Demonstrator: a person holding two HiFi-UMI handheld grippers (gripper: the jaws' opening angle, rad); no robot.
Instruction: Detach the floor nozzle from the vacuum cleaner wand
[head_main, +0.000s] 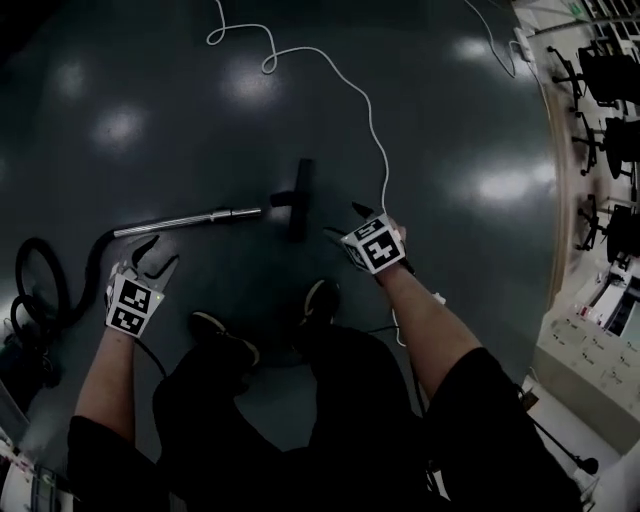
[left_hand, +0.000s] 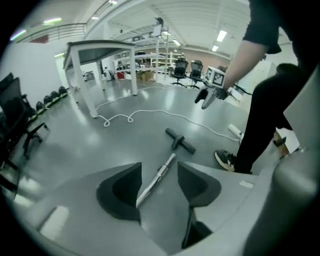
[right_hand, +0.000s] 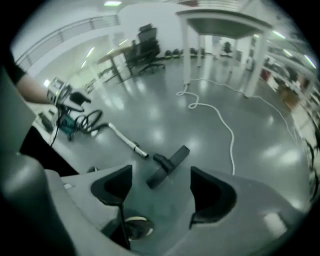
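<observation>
Floor nozzle (head_main: 298, 200) lies apart from wand (head_main: 188, 219).
Left gripper (head_main: 160, 255) and right gripper (head_main: 345, 222) released, empty; dark coil (head_main: 92, 252) at wand's end apparently hose.

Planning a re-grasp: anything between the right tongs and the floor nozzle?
Nothing visible. The open right tongs point down at the floor nozzle, which lies on the floor apart from the wand. The white cable runs beside it, not across.

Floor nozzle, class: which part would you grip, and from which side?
Probably its short neck, from above: the floor nozzle lies flat on the floor, detached, and the neck sticks out toward the wand, clear of the long head.
</observation>
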